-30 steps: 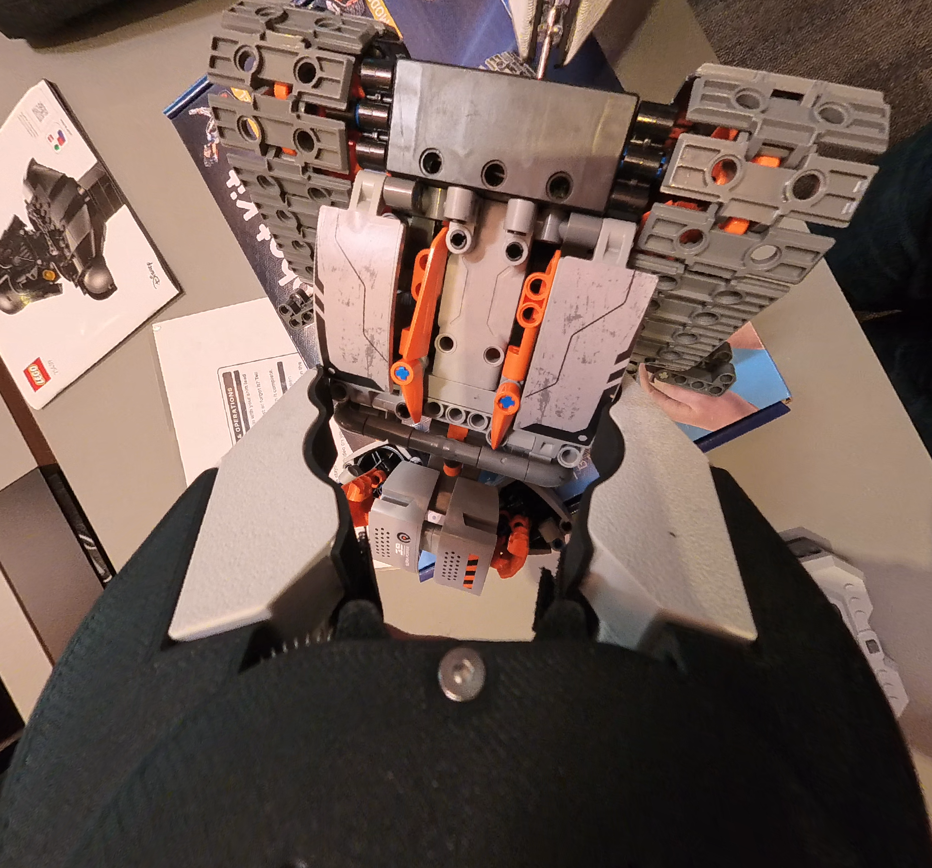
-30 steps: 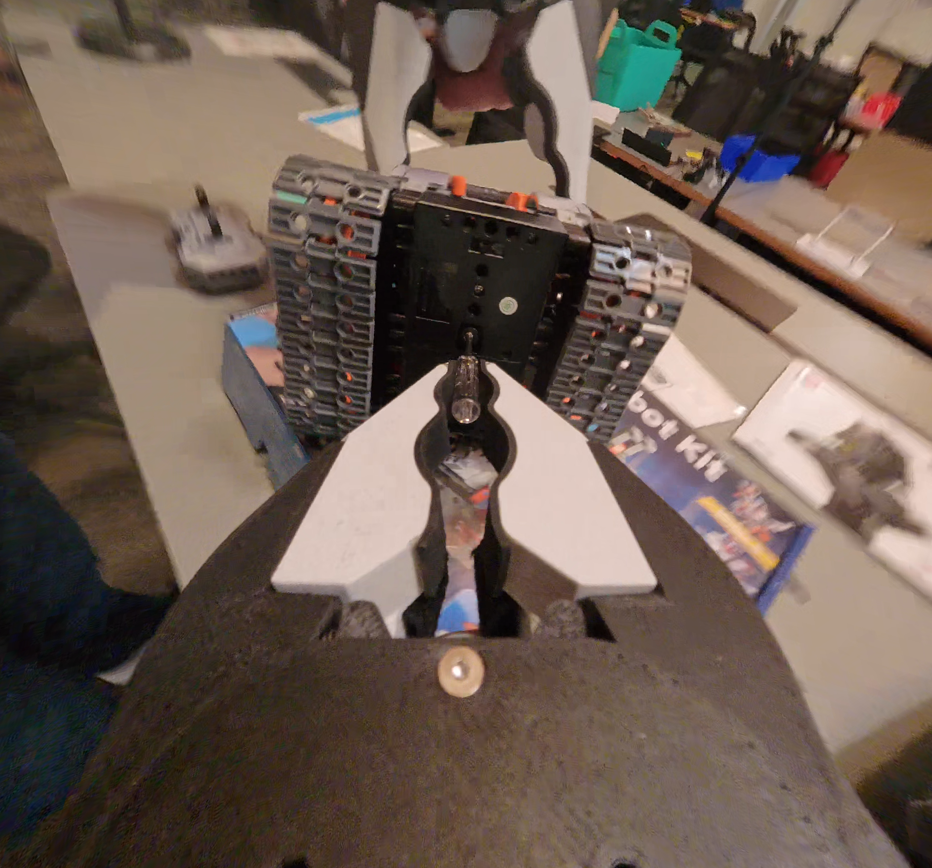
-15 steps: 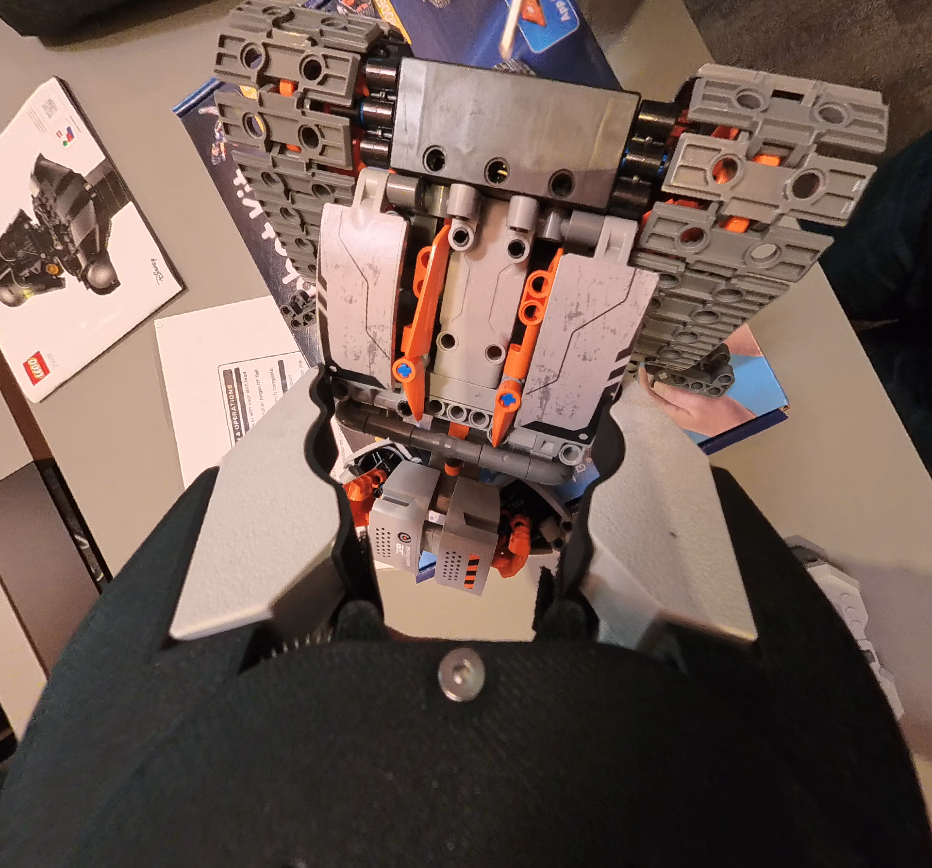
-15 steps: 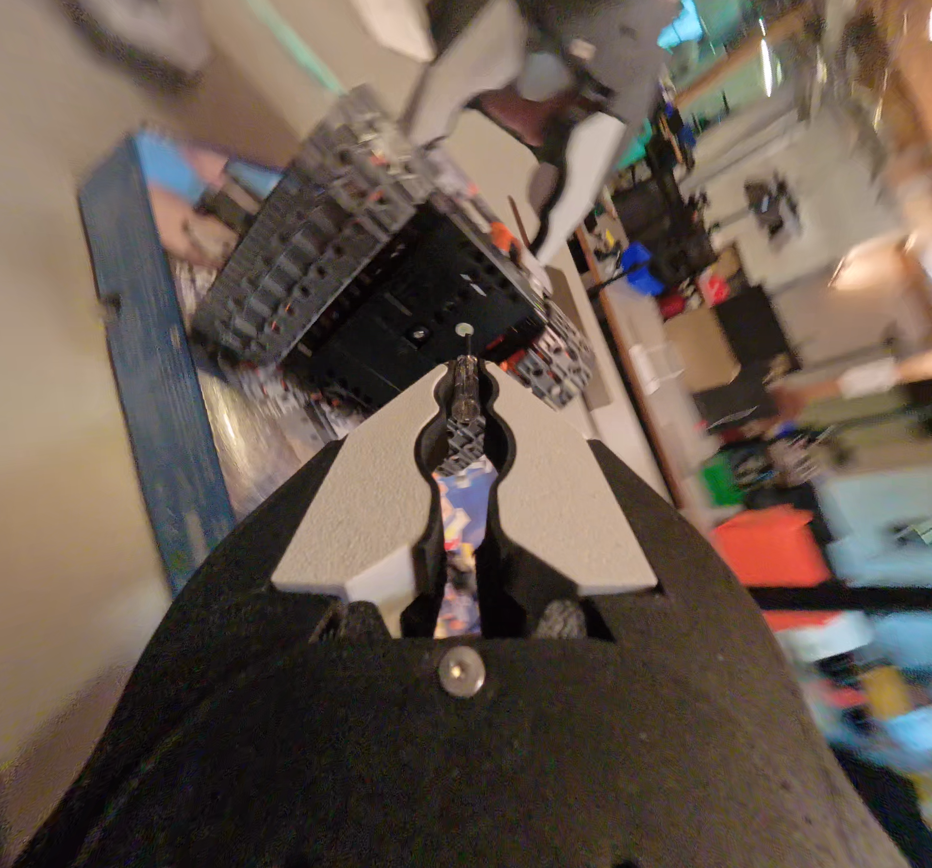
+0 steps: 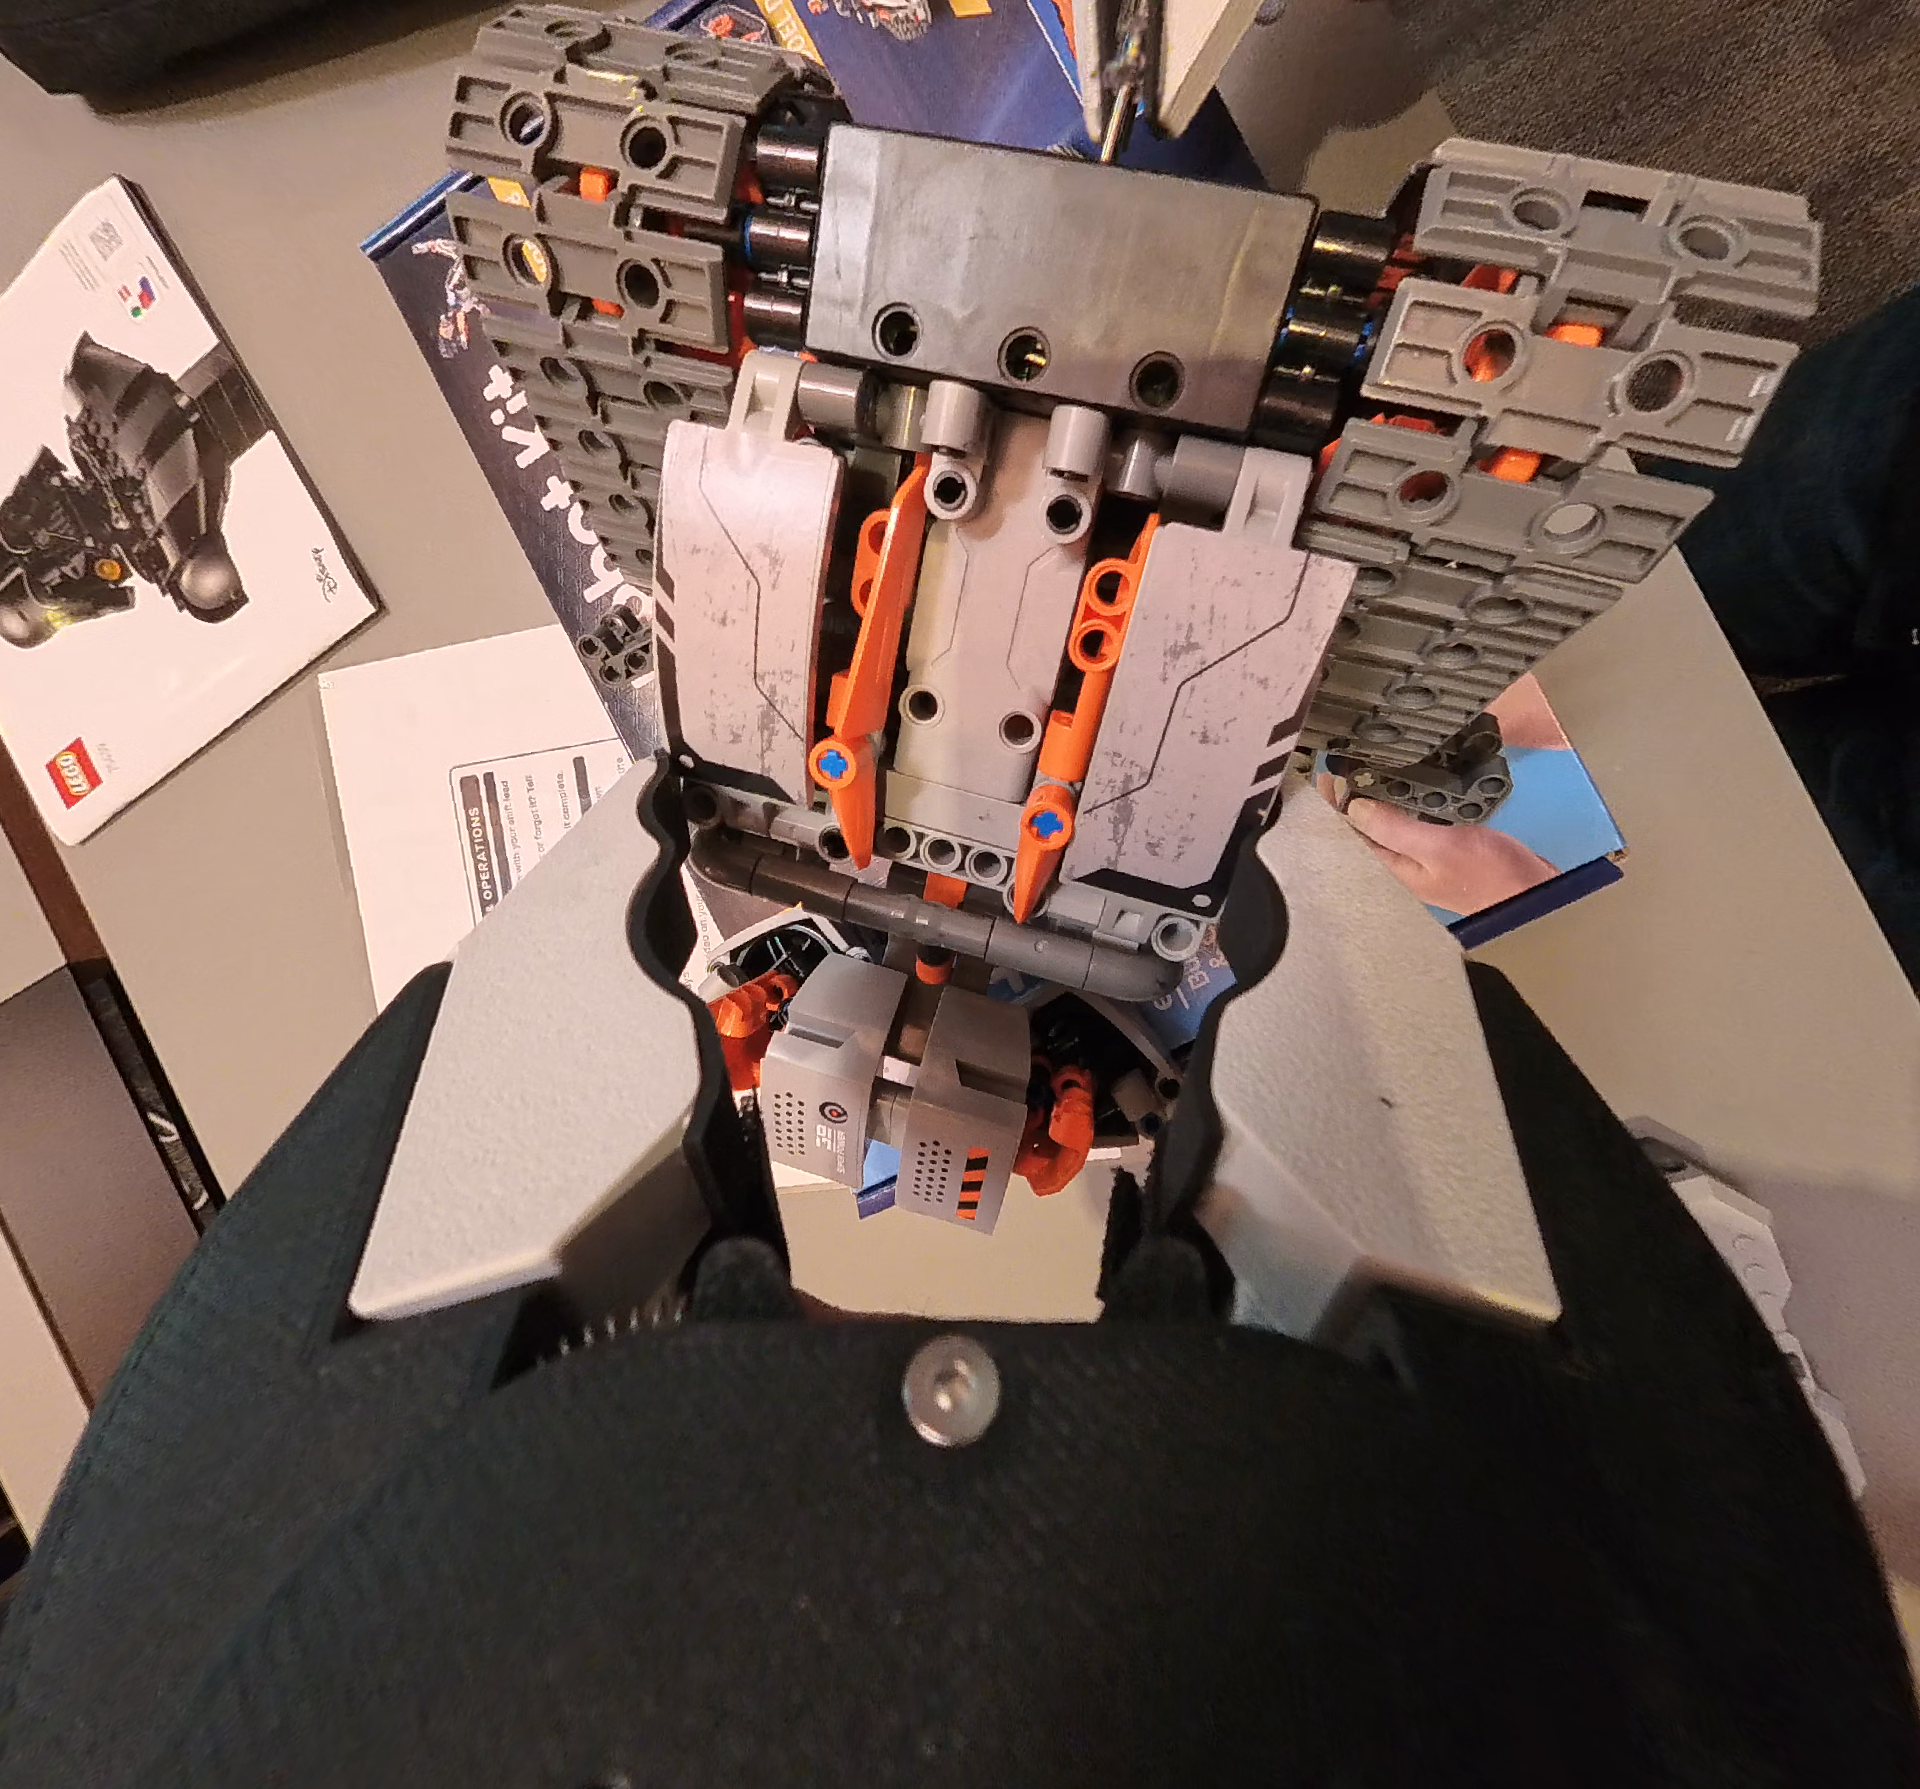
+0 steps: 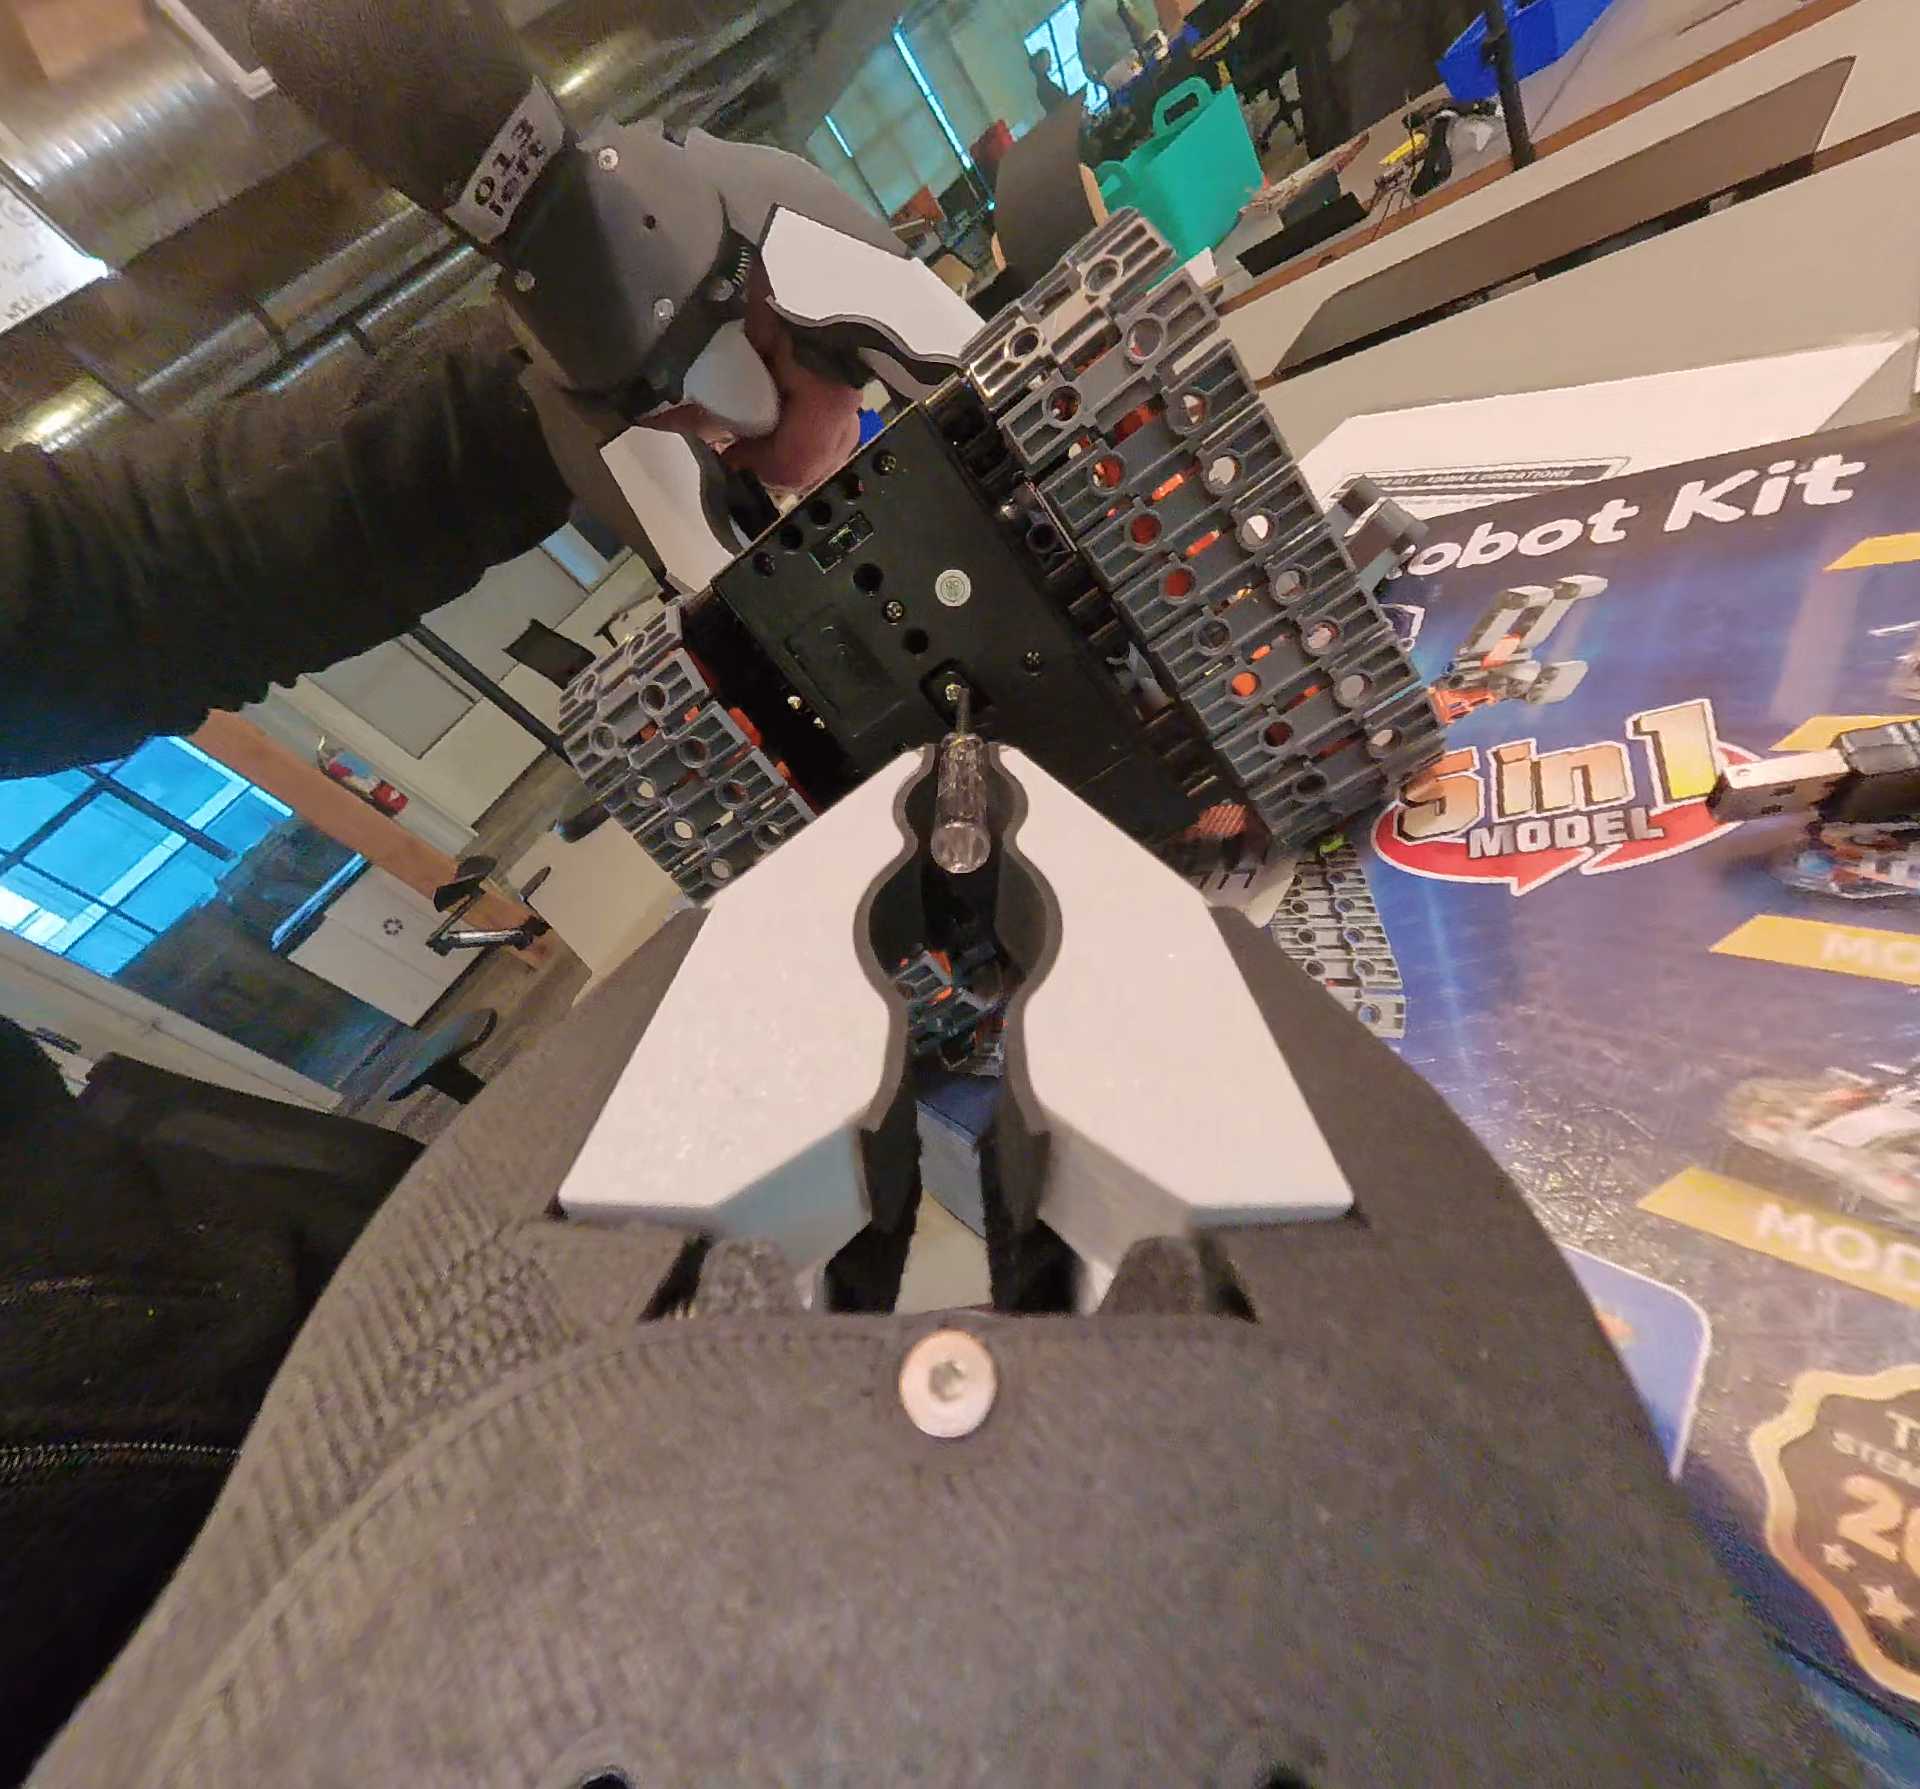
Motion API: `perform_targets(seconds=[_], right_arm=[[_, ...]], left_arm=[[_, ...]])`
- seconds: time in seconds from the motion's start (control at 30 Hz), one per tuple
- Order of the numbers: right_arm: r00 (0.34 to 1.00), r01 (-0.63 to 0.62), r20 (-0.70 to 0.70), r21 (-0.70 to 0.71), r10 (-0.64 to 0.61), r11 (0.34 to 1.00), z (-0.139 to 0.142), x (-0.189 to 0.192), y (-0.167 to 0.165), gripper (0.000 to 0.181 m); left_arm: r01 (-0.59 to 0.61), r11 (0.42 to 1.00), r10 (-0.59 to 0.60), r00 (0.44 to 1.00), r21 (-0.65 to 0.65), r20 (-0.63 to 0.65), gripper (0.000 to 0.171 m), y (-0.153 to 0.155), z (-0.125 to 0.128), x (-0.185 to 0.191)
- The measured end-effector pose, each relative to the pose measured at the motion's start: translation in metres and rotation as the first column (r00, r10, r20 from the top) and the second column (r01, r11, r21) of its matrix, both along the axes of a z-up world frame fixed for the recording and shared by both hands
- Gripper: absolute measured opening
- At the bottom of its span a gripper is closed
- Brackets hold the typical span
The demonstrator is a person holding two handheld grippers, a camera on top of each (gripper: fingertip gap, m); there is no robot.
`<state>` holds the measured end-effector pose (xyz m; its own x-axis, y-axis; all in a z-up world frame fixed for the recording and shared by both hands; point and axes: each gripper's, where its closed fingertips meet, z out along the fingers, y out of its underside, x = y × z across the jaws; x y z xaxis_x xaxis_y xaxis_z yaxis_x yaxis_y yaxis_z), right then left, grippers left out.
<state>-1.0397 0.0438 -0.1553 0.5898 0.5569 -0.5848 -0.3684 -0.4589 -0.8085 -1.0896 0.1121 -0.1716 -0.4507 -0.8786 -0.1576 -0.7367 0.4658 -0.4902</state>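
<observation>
My left gripper [image 5: 961,856] is shut on a tracked robot model [image 5: 997,596] with grey treads and orange parts. It clamps the model's body from both sides and holds it tilted above a blue kit box. My right gripper [image 6: 961,763] is shut on a small screwdriver [image 6: 954,804] with a clear handle. The screwdriver's tip touches a hole in the model's black underside [image 6: 883,617]. In the left wrist view the right gripper [image 5: 1138,108] and its screwdriver shaft [image 5: 1117,118] come down behind the model's top edge. One of the left gripper's fingers [image 6: 842,285] shows in the right wrist view.
The blue kit box [image 6: 1662,908] lies on a grey table [image 5: 260,908]. A white booklet [image 5: 135,513] and a white sheet [image 5: 447,752] lie to the left. A grey device [image 5: 1704,1220] sits at the right. A person's dark sleeve [image 6: 260,544] reaches in. Workbenches stand behind.
My right gripper rolled and swung away with the screwdriver, then came back, and the tip now meets the black underside. My left gripper kept the model nearly still.
</observation>
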Motion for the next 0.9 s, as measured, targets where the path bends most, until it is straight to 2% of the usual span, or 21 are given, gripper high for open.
perform_targets(seconds=[0.27,0.7,0.8,0.9], right_arm=[[1.000,-0.004,0.001,-0.020,0.004,1.000,0.000,-0.004,0.000,0.004],[1.000,0.007,-0.027,-0.074,-0.009,0.997,-0.001,-0.004,0.000,0.004],[0.999,-0.013,0.030,-0.060,0.015,0.998,-0.001,-0.004,0.001,0.004],[0.965,-0.101,0.249,0.072,0.080,0.992,-0.003,-0.004,0.001,0.004]], left_arm=[[-0.001,1.000,0.001,1.000,-0.002,0.005,0.101,0.000,0.000,0.000],[0.006,1.000,-0.006,1.000,0.000,0.007,0.102,0.003,0.015,-0.006],[0.004,1.000,-0.004,1.000,-0.005,0.014,0.102,0.003,0.019,-0.009],[0.011,1.000,-0.011,1.000,0.002,0.008,0.102,0.000,0.020,-0.015]])
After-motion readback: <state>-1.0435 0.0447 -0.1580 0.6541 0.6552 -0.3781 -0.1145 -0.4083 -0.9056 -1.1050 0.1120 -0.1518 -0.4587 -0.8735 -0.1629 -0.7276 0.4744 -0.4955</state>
